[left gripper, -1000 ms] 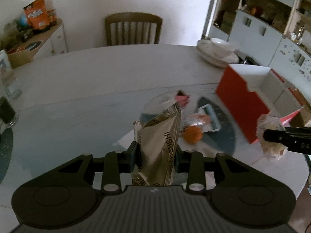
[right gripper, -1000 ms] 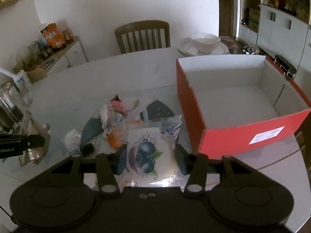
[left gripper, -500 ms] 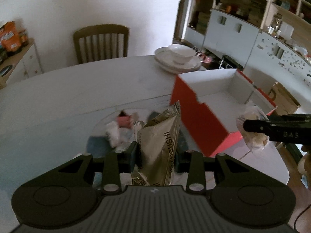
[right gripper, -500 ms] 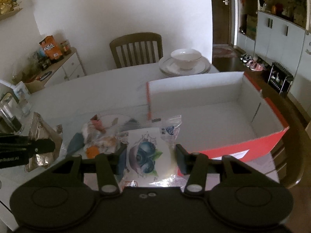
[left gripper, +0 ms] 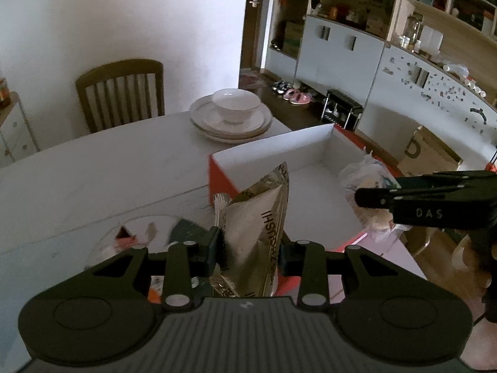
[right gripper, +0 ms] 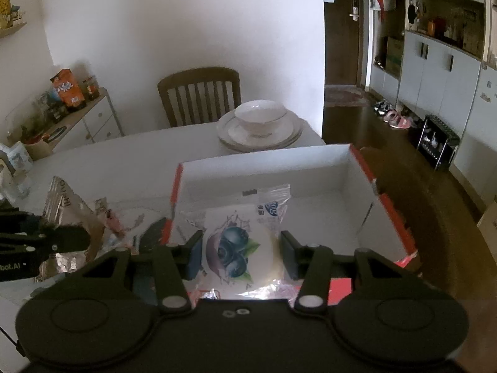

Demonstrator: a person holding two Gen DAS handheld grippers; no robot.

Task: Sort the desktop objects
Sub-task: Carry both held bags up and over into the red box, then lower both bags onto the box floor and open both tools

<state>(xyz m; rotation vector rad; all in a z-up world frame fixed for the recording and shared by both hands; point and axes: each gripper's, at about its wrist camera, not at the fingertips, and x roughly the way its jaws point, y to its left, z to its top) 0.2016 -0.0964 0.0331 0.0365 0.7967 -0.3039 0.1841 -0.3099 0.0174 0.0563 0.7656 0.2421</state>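
My left gripper [left gripper: 248, 248] is shut on a silver-gold foil snack bag [left gripper: 261, 236] and holds it upright above the near left corner of the red box [left gripper: 270, 147]. My right gripper [right gripper: 240, 250] is shut on a clear-wrapped blueberry pastry packet [right gripper: 236, 248] and holds it over the box's white inside [right gripper: 326, 217]. The right gripper with its packet also shows in the left wrist view [left gripper: 369, 192], over the box's right side. The foil bag also shows in the right wrist view [right gripper: 68, 214], left of the box.
Several small wrappers [left gripper: 127, 237] lie on a glass mat left of the box. Stacked plates with a white bowl [left gripper: 233, 115] stand behind the box. A wooden chair [left gripper: 121, 93] is at the table's far side. Cabinets [left gripper: 341, 56] line the right wall.
Both grippers have moved right, from over the pile of wrappers to over the red box, each still holding its packet.
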